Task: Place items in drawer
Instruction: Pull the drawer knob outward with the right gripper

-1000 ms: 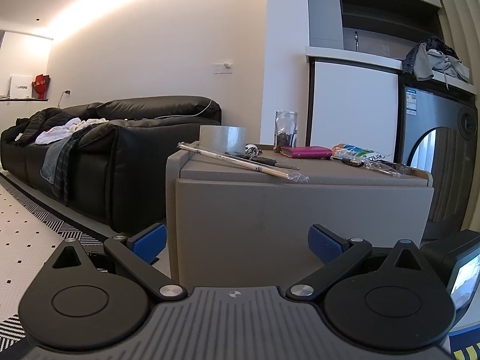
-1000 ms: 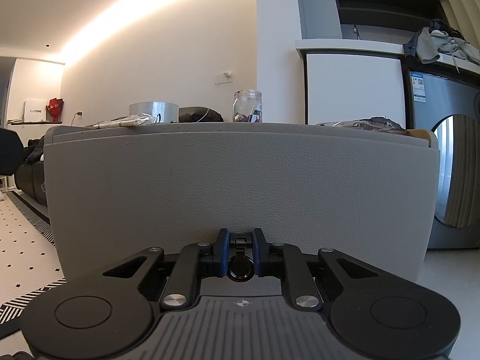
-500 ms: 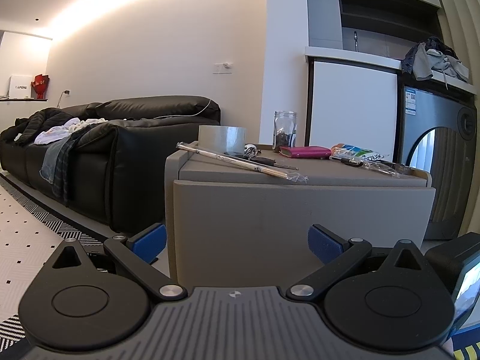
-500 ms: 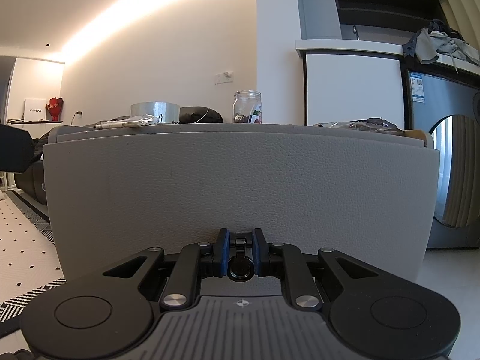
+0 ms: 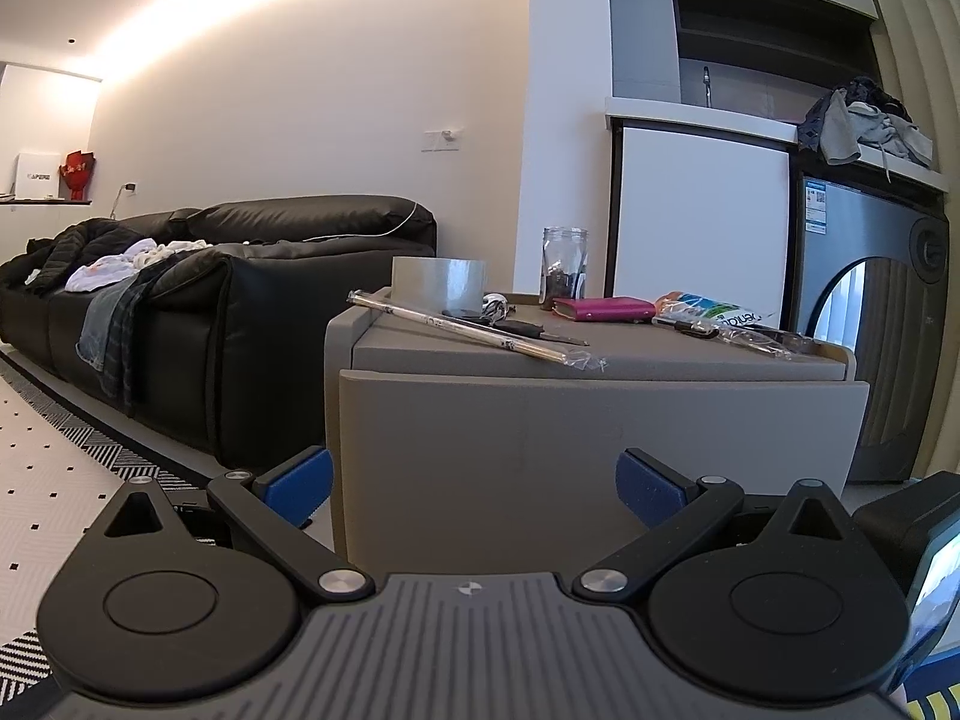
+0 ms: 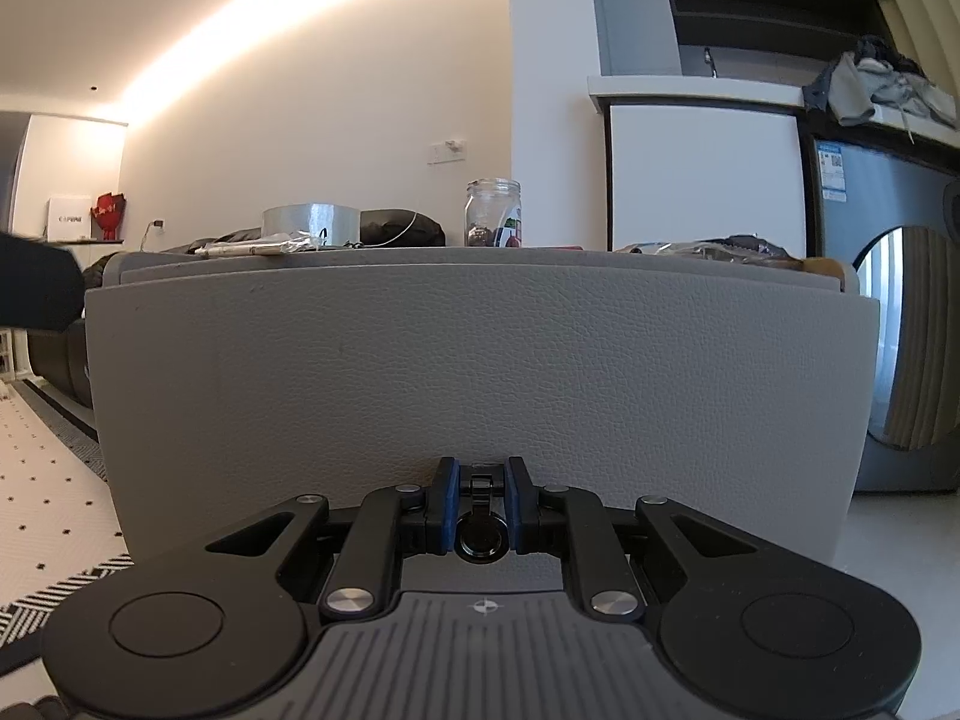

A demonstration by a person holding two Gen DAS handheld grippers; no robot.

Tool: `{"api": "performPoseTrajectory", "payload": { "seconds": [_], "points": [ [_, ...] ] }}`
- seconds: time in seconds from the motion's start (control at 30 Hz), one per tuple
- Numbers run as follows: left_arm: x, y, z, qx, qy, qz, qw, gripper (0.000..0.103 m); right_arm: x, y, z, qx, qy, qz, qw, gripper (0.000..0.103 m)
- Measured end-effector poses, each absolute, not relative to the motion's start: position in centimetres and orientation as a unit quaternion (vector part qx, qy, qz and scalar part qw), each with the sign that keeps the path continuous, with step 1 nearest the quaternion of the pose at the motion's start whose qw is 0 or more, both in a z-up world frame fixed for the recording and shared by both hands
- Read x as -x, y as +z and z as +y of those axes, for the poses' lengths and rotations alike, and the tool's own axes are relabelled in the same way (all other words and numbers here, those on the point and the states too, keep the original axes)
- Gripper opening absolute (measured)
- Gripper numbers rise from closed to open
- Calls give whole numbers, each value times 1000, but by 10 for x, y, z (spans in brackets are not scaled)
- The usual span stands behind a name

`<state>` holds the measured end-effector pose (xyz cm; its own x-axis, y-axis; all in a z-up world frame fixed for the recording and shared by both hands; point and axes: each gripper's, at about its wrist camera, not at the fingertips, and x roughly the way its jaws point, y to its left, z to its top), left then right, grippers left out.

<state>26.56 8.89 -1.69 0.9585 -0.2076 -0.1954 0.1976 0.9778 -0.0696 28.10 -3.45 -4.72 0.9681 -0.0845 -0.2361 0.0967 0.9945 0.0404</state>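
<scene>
Sofa (image 5: pixel 240 312) in black leather fills the far left of your left wrist view, with clothes (image 5: pixel 114 276) draped over its seat. Your left gripper (image 5: pixel 474 483) hangs low in front of the grey cabinet, its blue pads spread wide and holding nothing. Just ahead of it stands the grey drawer front (image 5: pixel 600 432), standing slightly proud of the cabinet body. On the cabinet top (image 5: pixel 660 354), reading leftward to rightward, you have a long thin wrapped stick (image 5: pixel 468 333), a roll of tape (image 5: pixel 439 281), a bunch of keys (image 5: pixel 510 324), a glass jar (image 5: pixel 564 267), a pink wallet (image 5: pixel 603 308) and a crinkled snack bag (image 5: pixel 714 315). Further right sits a washing machine (image 5: pixel 870 330). Your right gripper (image 6: pixel 480 507) is pressed up to the same drawer front (image 6: pixel 480 360), its pads clamped together on the small black drawer pull (image 6: pixel 480 537) low on that panel.
</scene>
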Motion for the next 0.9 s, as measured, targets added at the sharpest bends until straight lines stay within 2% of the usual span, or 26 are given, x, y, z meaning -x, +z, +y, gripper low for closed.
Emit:
{"api": "performPoseTrajectory", "payload": {
  "seconds": [0.9],
  "points": [
    [-255, -6, 94, 23, -104, 91, 990, 103, -258, -42, -32, -30, -46, 131, 990, 17]
  ]
}}
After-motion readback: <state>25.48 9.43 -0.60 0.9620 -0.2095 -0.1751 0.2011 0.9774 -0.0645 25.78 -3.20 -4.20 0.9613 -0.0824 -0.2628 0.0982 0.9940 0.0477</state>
